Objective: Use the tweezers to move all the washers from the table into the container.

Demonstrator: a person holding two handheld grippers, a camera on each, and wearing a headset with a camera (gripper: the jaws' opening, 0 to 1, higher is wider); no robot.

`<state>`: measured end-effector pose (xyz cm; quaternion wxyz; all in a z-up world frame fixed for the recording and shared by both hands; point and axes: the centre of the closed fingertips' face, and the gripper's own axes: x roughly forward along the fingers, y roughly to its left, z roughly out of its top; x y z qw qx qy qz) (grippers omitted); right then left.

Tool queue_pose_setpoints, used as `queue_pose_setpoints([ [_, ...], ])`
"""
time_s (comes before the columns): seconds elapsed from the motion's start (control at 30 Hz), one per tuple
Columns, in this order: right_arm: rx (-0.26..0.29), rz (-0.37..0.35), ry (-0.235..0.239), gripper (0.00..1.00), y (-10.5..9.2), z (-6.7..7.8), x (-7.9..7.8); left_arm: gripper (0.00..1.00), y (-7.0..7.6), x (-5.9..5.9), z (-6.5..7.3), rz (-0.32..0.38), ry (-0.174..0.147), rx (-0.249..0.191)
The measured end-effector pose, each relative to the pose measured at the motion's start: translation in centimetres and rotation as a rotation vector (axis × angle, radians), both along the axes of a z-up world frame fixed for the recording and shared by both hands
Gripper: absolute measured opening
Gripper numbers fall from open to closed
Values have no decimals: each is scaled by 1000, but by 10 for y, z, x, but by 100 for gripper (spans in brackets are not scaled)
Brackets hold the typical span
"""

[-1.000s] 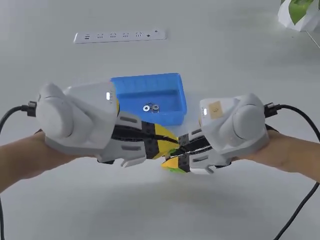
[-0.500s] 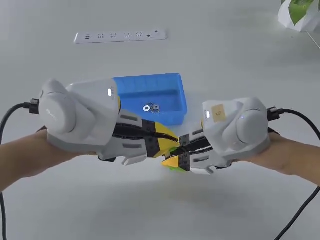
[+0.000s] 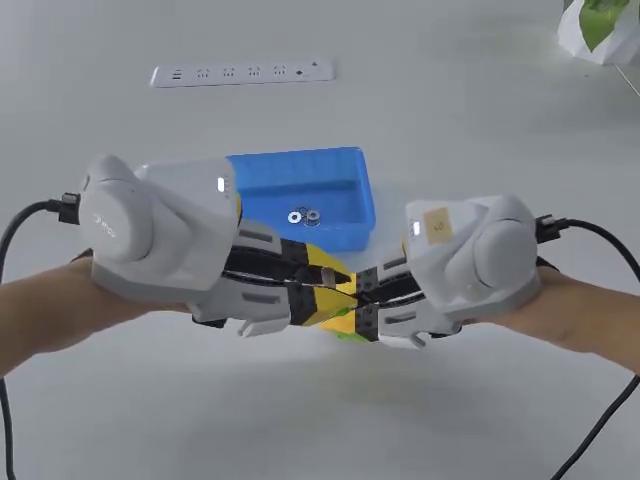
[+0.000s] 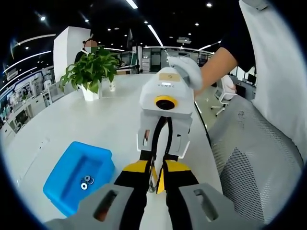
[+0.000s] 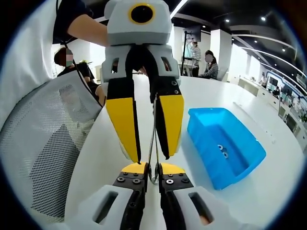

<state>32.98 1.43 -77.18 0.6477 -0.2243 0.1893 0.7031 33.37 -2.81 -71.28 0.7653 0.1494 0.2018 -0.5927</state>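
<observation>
2 grippers meet tip to tip over the near middle of the table (image 3: pixel 450 120), and the risk sits in that meeting. On the left, the left gripper (image 4: pixel 154 170) has its jaws drawn narrow around the thin metal tweezers (image 5: pixel 154 124); I cannot tell whether they press on the legs or only flank them. On the right, the right gripper (image 5: pixel 152 168) has its jaws nearly together, clamping the end of the tweezers. If the left jaws squeeze off-centre, the smooth legs would probably twist or spring sideways. If the right jaws let go before the left has a firm hold, the tweezers would likely drop to the table. With 2 holds on 1 slim tool, any pull in opposite directions could also bend it or skew its tips, making flat washers harder to pinch. Just beyond the jaws, toward the far side, stands the blue container (image 3: pixel 300 165), upright and open-topped, apart from both grippers. Inside it, 2 washers (image 3: pixel 302 216) lie flat on the floor, touching or nearly so, toward its near wall. The grippers cover the table beneath them, so I cannot tell whether any more washers wait there.
</observation>
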Motion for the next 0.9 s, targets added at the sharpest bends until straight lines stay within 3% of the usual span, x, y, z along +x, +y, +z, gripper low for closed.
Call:
queue_pose_setpoints([
  [0.27,25,-13,14,9,1,12,0,25,16,-5,3,19,-9,38],
  [0.43,34,-30,16,9,-2,19,1,31,42,-13,1,71,16,63],
  [0.53,32,-34,13,9,-4,21,3,40,62,-12,0,160,37,76],
  [0.6,34,-40,9,10,-4,25,5,46,69,-12,3,189,24,61],
  [0.77,42,-41,-5,10,-3,37,9,55,86,-13,9,273,61,23],
  [0.83,44,-35,-10,10,-1,43,10,61,90,-10,14,334,81,-31],
  [0.9,49,-38,-20,10,1,49,13,64,94,-7,20,367,80,-84],
])
